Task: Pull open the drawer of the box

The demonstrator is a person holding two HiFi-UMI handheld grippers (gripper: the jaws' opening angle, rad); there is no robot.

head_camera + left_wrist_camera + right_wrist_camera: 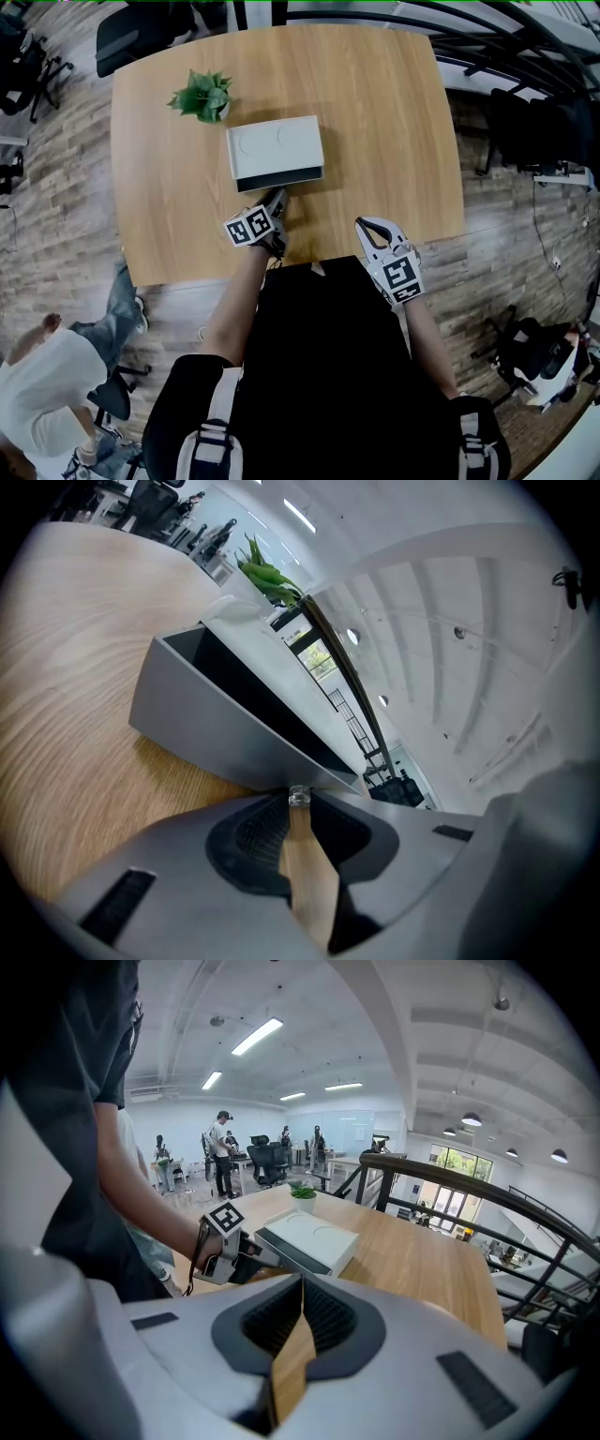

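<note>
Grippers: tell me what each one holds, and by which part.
The left gripper is shut on the small clear knob at the front of the drawer of the box. The right gripper holds nothing; its jaws are together.

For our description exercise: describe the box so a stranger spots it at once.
Find the wooden table, then its potted plant. Beside it lies the box: flat, white, the knob of its grey drawer pinched by the left gripper.
</note>
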